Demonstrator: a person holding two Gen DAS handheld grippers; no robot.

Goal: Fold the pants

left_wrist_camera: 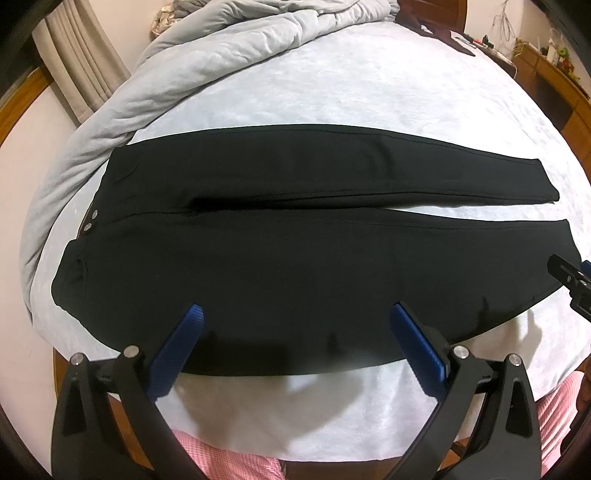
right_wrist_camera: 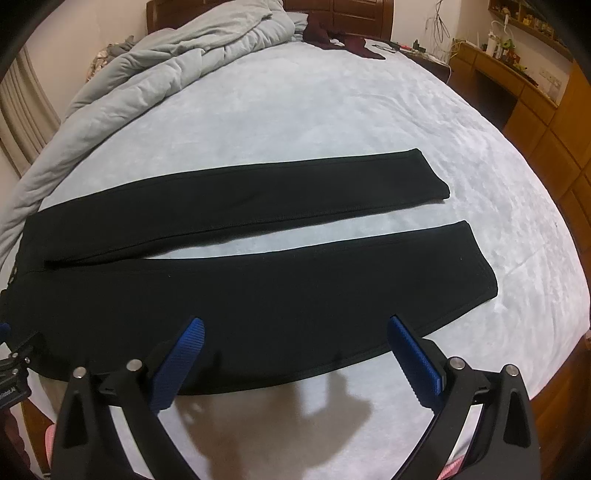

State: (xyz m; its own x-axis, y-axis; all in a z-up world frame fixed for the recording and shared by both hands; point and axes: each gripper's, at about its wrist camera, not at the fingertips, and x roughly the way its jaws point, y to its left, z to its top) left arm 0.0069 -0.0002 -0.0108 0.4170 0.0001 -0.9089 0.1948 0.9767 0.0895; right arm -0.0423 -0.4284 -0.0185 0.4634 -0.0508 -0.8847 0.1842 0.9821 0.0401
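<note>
No lettering can be made out with certainty; a small white print sits on the black mount point(right_wrist_camera: 7, 395) at the right wrist view's left edge, too blurred to read.

Pale blue bedsheet point(right_wrist_camera: 332, 110), rumpled grey duvet point(left_wrist_camera: 207, 55), dark red garment point(right_wrist_camera: 332, 37), wooden desk point(right_wrist_camera: 517, 85), beige curtain point(left_wrist_camera: 74, 66)

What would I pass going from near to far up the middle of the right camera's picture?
Right gripper → near pant leg → strip of bedsheet → far pant leg → bare bedsheet → duvet → headboard.
</note>
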